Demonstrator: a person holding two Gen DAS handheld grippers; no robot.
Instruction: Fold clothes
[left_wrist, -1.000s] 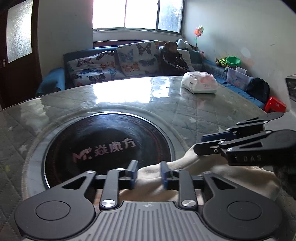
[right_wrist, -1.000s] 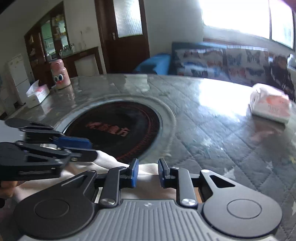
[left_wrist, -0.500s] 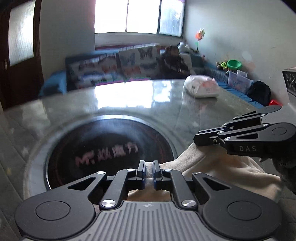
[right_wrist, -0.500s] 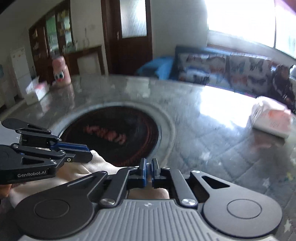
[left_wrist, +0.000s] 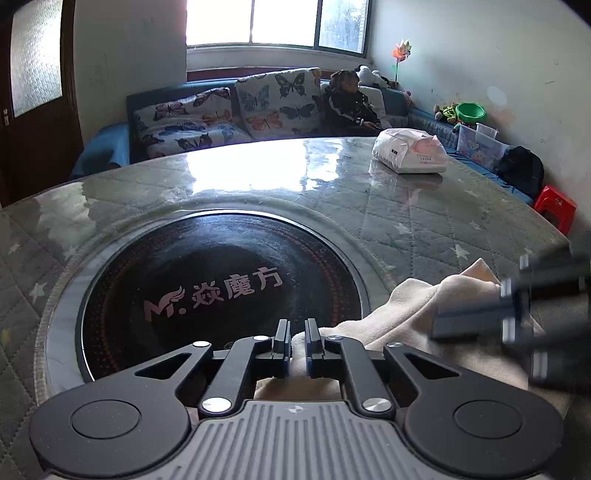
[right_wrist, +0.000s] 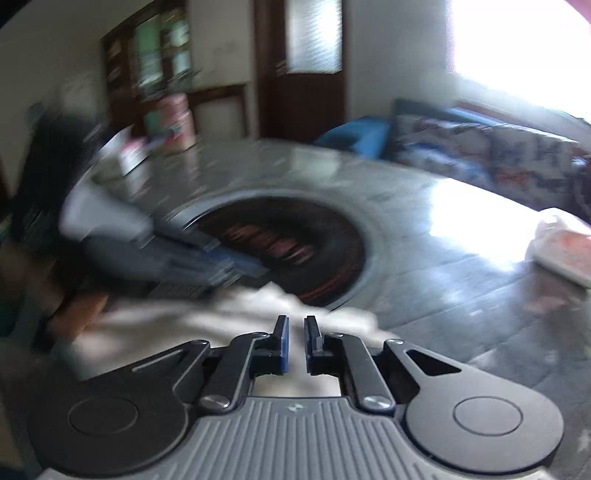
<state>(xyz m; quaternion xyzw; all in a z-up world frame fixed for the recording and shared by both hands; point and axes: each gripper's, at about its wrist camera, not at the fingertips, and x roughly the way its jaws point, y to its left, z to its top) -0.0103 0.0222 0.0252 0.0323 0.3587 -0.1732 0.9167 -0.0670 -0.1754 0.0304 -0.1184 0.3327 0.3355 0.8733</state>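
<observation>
Garment: soft, limp cream fleece cloth (left_wrist: 417, 317), likely light; best taken at its edges.
Left gripper (left_wrist: 297, 345): clamped on a fold.
Right gripper (right_wrist: 295, 343): narrowed on cloth.

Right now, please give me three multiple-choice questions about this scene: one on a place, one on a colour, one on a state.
1. Where does the white plastic package lie?
A. on the far right of the quilted grey table
B. on the round black cooktop
C. on the red stool

2. What colour is the soft cloth garment?
A. blue
B. cream
C. green

3. What is the state of the left gripper?
A. wide open above the cloth
B. shut on nothing
C. shut on a fold of the cloth

Answers: 1 A, it rests on the tabletop near the far edge; 2 B, the fabric is pale cream; 3 C, cloth bulges between the nearly closed pads.
</observation>
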